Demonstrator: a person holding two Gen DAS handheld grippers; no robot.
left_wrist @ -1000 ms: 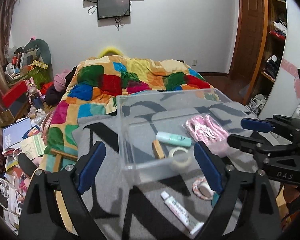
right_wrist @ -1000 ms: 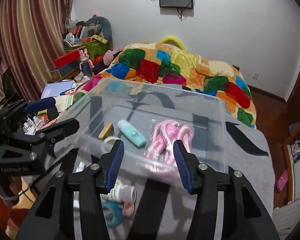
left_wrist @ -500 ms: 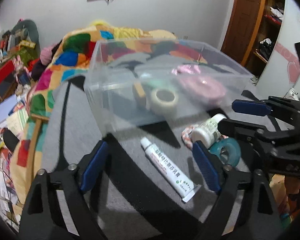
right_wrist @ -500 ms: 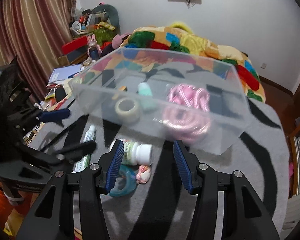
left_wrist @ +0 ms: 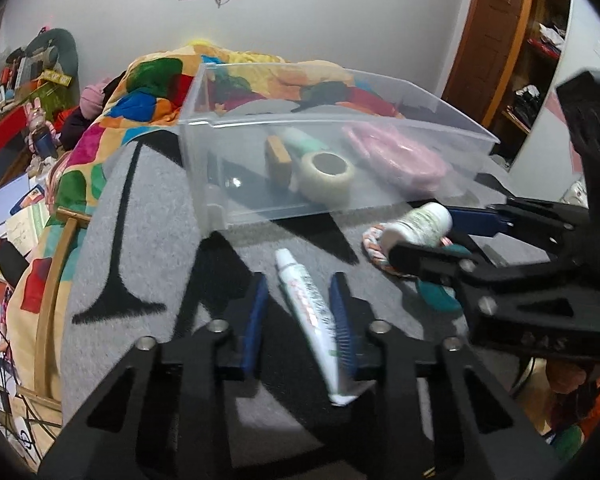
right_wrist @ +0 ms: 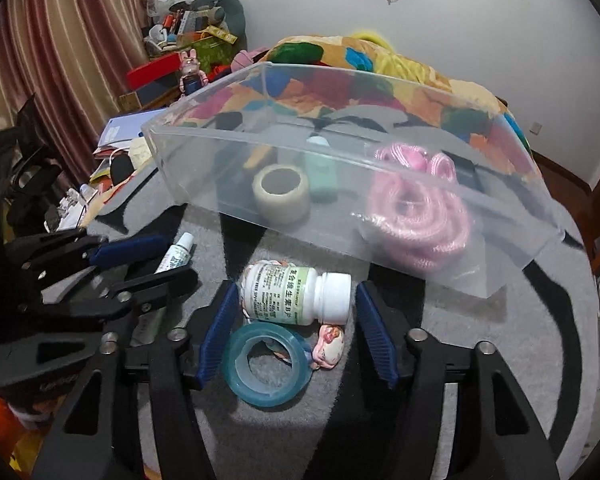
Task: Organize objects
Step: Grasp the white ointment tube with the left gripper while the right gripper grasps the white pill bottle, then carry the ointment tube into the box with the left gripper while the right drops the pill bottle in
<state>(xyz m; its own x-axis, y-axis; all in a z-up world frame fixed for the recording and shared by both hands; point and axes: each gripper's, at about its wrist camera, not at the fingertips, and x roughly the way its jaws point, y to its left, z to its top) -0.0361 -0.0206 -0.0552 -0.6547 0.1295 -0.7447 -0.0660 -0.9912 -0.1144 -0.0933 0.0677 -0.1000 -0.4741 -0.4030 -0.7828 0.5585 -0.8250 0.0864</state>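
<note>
Grey carpet-like cloth with black stripes (right_wrist: 480,332) covers the surface where everything lies. Farthest left, a white squeeze tube with red and green print (left_wrist: 306,300) lies flat on the cloth, its small cap pointing toward the box and its crimped end toward the camera. The left claw (left_wrist: 300,318) straddles it with blue-padded fingers (left_wrist: 342,320) apart; the right pad sits against the tube's edge, the left pad stands off from it. Whether the tube is pinched cannot be told.

Next to the right, a white plastic pill bottle with a green-banded label and white cap (right_wrist: 296,294) lies on its side, cap to the right. Just in front of it rests a translucent teal tape ring (right_wrist: 266,366), and beside that ring a small pink figurine (right_wrist: 330,346). The right claw (right_wrist: 294,332) is spread wide around this cluster, its pads clear of the bottle at both ends.

Behind all of them stands a clear rectangular plastic box (right_wrist: 204,168). Inside it, from left to right, are a small tan wooden block (left_wrist: 278,158), a roll of clear whitish tape (right_wrist: 282,194), a mint-green tube (right_wrist: 320,172) and a bagged coil of pink rope (right_wrist: 418,216).
</note>
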